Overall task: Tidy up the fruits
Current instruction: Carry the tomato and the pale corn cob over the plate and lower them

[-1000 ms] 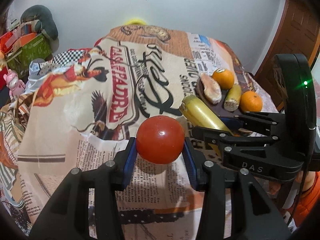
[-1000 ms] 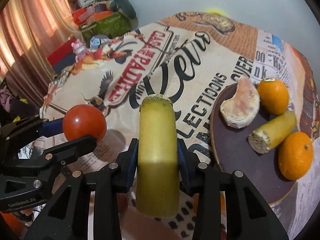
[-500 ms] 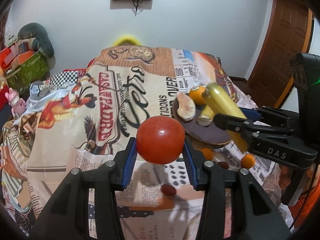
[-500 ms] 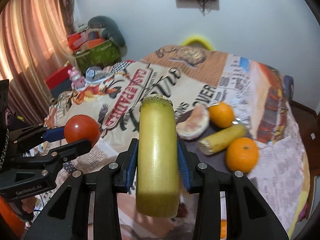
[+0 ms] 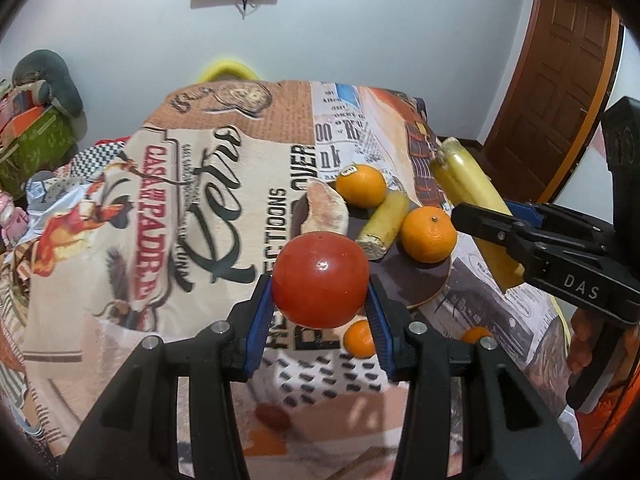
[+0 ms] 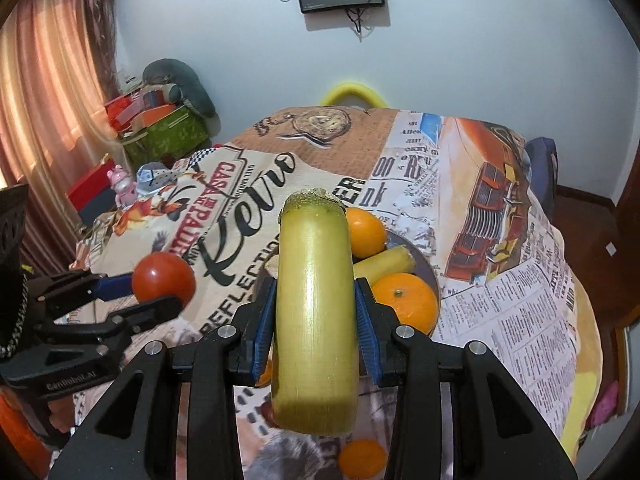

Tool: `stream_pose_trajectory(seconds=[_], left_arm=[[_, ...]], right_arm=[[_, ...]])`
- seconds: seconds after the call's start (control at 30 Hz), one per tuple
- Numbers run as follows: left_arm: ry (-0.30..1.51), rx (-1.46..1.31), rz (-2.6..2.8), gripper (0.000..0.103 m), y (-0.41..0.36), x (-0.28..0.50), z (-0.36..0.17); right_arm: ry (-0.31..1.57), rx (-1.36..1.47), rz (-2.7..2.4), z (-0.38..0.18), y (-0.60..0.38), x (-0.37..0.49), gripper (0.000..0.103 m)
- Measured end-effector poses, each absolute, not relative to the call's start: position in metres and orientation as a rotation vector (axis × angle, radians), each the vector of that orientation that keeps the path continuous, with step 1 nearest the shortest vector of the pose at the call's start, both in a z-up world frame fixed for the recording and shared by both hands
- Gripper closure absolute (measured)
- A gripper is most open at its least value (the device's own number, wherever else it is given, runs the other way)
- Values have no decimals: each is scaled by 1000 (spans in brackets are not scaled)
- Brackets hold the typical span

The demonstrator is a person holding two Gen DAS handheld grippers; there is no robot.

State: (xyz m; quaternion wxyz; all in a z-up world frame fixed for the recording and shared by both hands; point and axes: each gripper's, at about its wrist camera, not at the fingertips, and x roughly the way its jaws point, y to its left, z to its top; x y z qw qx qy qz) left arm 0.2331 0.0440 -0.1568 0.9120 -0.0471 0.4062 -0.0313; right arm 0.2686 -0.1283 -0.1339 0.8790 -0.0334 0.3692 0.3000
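Note:
My left gripper [image 5: 320, 300] is shut on a red tomato [image 5: 320, 279] and holds it in the air in front of a dark round plate [image 5: 430, 284]. My right gripper [image 6: 315, 322] is shut on a yellow-green sugarcane piece [image 6: 314, 320], held upright above the plate's near side. The plate holds two oranges [image 5: 428, 234], a shorter sugarcane piece [image 5: 384, 224] and a pale peeled fruit wedge [image 5: 326, 210]. In the left wrist view the right gripper [image 5: 500, 228] is to the right of the plate; in the right wrist view the left gripper [image 6: 160, 292] is at the left.
A printed cloth [image 5: 192, 184] covers the table. Small oranges [image 5: 358, 338] and a dark red fruit [image 5: 272, 418] lie on the cloth near the front edge. A wooden door [image 5: 560, 64] is at the right, boxes and toys [image 6: 160, 120] at the left, a yellow chair back [image 6: 352, 94] behind.
Both grippers have risen and pulled back from the table, still holding the tomato and the sugarcane. The plate now looks farther below, and more of the room and wall shows.

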Motion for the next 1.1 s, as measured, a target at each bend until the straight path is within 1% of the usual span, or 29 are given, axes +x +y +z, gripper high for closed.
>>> stream_pose_trajectory(seconds=[0.4,0.83,1.1], left_arm=[[919,-79,-105,58,29,288,-195],[947,-60,-115,58,25,313,-213],[966,-68,-111,58,27,315,-214]], right_arm=[[820,-30,630,-163,-121,306,68],[891,-31,634,-191,-116,324,68],[863,-17,641,-181,-121,323,68]])
